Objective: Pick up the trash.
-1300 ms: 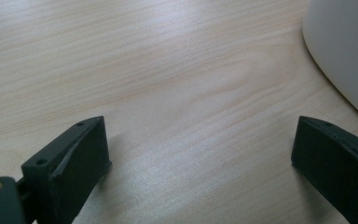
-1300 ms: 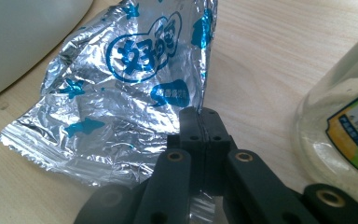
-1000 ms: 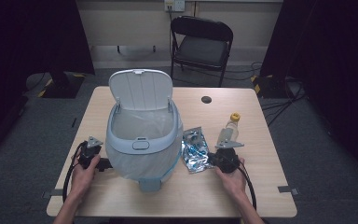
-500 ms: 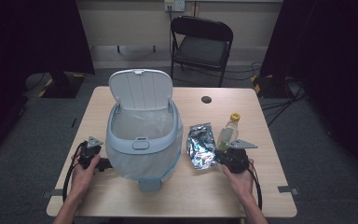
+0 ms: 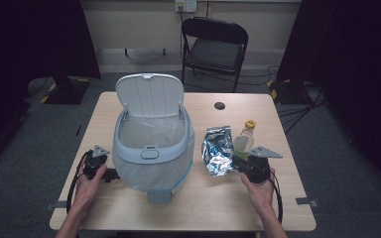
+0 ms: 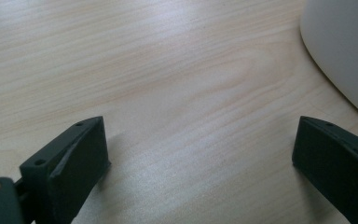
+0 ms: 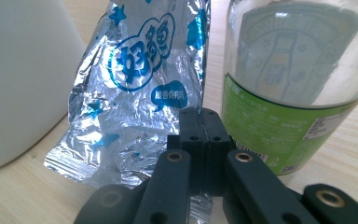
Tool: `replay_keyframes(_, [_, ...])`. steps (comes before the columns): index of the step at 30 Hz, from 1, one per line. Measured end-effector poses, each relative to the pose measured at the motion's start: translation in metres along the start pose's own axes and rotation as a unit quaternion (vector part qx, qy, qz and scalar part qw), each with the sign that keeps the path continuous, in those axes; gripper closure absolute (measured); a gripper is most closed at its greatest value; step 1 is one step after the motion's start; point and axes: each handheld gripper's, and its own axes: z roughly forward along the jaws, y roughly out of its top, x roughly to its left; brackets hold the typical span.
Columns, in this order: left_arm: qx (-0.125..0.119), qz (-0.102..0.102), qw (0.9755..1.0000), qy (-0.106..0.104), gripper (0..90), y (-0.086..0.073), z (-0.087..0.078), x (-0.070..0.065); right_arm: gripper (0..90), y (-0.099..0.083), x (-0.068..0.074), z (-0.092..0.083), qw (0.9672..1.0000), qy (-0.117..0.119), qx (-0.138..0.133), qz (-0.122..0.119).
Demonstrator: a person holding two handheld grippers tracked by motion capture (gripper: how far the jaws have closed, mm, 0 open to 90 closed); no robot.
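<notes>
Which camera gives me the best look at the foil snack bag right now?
The right gripper view: the foil snack bag sits close up, its blue print readable, its lower edge pinched in the shut right claw. The high view shows it small, beside the bin and the bottle.

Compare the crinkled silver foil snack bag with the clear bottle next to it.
The crinkled silver foil snack bag is thin, creased and opaque, with blue print; the clear plastic bottle with a green label is round, rigid and see-through. The bag is pinched in the right tongs and held up; the bottle is ungripped, yellow-capped. Both sit right of the white bin.
</notes>
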Motion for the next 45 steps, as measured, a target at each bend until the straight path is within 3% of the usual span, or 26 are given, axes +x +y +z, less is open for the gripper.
replay_keyframes(5, [0.001,0.001,1.0000,0.000,2.7,0.000,0.000,0.000,89.8,0.002,0.001,-0.002,1.0000,0.001,-0.004,0.001])
replay_keyframes(15, [0.001,0.002,1.0000,-0.001,2.0,0.000,0.000,0.000,89.7,0.020,-0.002,-0.024,0.9990,0.006,-0.045,0.004])
replay_keyframes(23, [0.002,0.002,1.0000,-0.001,1.9,0.000,0.000,0.000,89.7,0.026,-0.004,-0.033,0.9982,0.006,-0.059,0.005])
replay_keyframes(45, [0.002,0.002,1.0000,-0.001,1.9,0.000,0.000,0.000,89.7,0.048,0.000,-0.067,0.9933,0.022,-0.113,-0.002])
